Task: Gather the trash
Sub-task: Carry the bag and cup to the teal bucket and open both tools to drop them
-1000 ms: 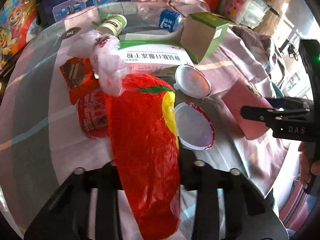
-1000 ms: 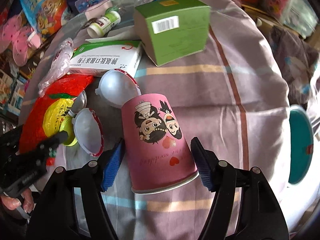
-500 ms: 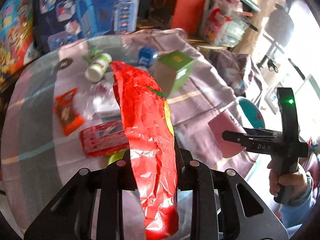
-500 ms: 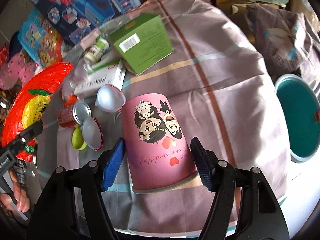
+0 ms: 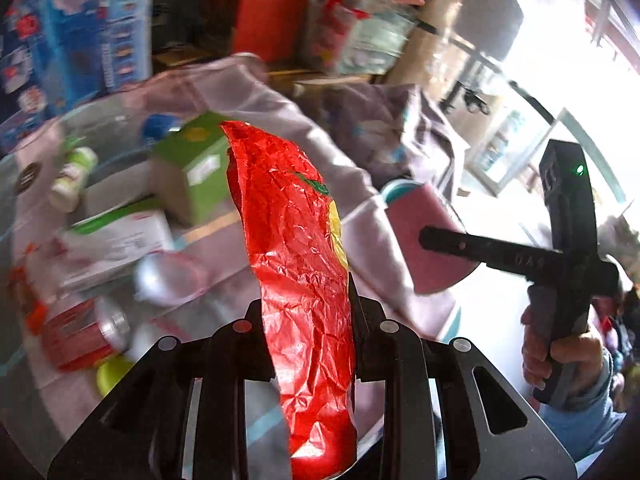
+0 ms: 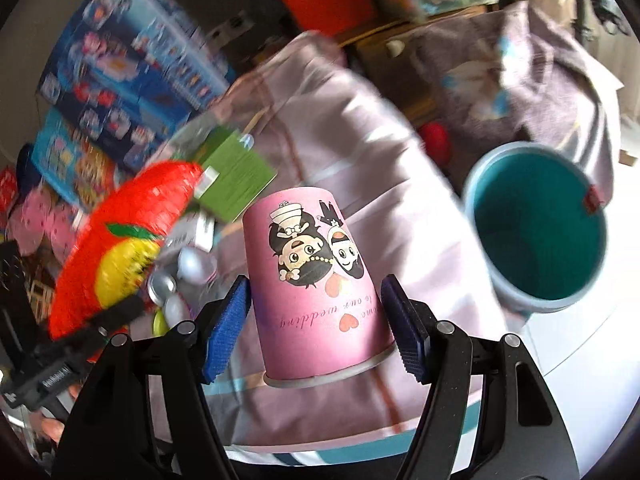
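My left gripper is shut on a crinkled red snack bag and holds it up above the table. The bag also shows in the right wrist view at the left. My right gripper is shut on an upturned pink paper cup with cartoon figures, held in the air. The cup shows in the left wrist view at the right. A teal bin stands open below, to the right of the cup.
On the pink-clothed table lie a green box, a white medicine box, a red can, a white bottle and plastic lids. Toy boxes stand behind.
Both grippers have lifted and swung right with their loads. The teal bin has come into fuller view beside the cup. The table items have dropped away.
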A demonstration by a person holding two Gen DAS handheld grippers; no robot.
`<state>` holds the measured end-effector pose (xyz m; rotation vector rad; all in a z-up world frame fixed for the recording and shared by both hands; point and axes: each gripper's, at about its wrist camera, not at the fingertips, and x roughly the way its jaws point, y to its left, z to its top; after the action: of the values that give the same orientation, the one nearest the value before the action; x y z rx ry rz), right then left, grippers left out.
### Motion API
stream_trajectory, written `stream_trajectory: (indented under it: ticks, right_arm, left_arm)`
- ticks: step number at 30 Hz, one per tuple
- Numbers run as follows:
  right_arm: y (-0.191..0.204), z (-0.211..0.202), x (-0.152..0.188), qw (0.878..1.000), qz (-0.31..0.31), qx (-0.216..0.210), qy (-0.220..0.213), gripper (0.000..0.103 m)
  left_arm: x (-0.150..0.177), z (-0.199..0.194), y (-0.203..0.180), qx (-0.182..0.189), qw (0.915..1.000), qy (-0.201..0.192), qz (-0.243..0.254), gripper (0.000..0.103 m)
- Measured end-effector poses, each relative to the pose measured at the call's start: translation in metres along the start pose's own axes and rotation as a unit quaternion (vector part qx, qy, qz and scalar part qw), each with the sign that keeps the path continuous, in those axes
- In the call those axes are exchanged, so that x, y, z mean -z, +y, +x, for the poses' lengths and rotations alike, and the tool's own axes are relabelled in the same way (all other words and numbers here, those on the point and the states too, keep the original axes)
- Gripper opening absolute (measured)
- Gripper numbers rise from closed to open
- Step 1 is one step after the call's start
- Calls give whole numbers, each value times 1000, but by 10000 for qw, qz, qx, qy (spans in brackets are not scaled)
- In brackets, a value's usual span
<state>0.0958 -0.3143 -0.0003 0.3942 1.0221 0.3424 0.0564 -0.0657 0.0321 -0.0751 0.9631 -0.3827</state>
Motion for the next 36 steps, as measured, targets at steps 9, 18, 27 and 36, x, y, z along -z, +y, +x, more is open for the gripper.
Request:
stream_trajectory:
  ticks: [9,18,27,36]
  right_arm:
    - [-110,-57,-33,9919,871,693,-619,64]
    - [-198,-44,-35,9799,1634,1066,-427,64]
    - [-241,-1,-38,9724,2008,1188,0,64]
    - [-248,20,-46,9715,2019,1219,230,67]
  left_arm:
    - [-41,76,-93,616,9924,538,918,26]
    - [-64,179,-161,1087,9750,1427,1309,26]
    - [-72,256,-183,930,9680,1888,1367,63]
    - [-86,254,-162,871,9760,1690,1061,89]
